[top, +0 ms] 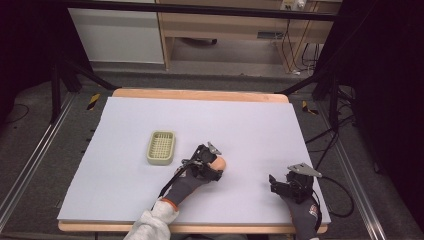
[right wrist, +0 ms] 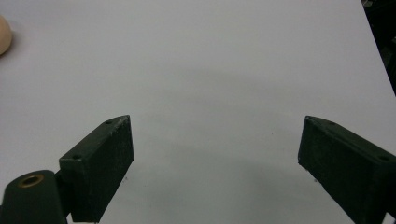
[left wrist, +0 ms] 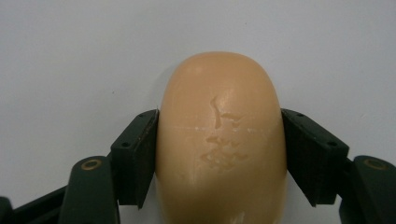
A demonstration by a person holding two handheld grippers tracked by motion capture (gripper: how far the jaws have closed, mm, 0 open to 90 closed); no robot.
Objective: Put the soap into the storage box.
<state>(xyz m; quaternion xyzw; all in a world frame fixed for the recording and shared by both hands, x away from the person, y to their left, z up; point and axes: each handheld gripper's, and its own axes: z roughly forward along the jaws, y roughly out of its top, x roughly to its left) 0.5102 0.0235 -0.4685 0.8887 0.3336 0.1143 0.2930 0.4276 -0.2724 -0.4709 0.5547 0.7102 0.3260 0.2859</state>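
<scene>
On the white table, the soap dish sits beyond-left of the left claw, whose 2 jaws pinch the peach soap bar; right claw spread wide, holding nothing

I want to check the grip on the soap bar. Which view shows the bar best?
The left gripper view: the soap bar sits large and close, pressed between both black fingers, stamped markings visible. The high view shows a small peach end past the left gripper. The right gripper view catches a sliver at its edge.
</scene>
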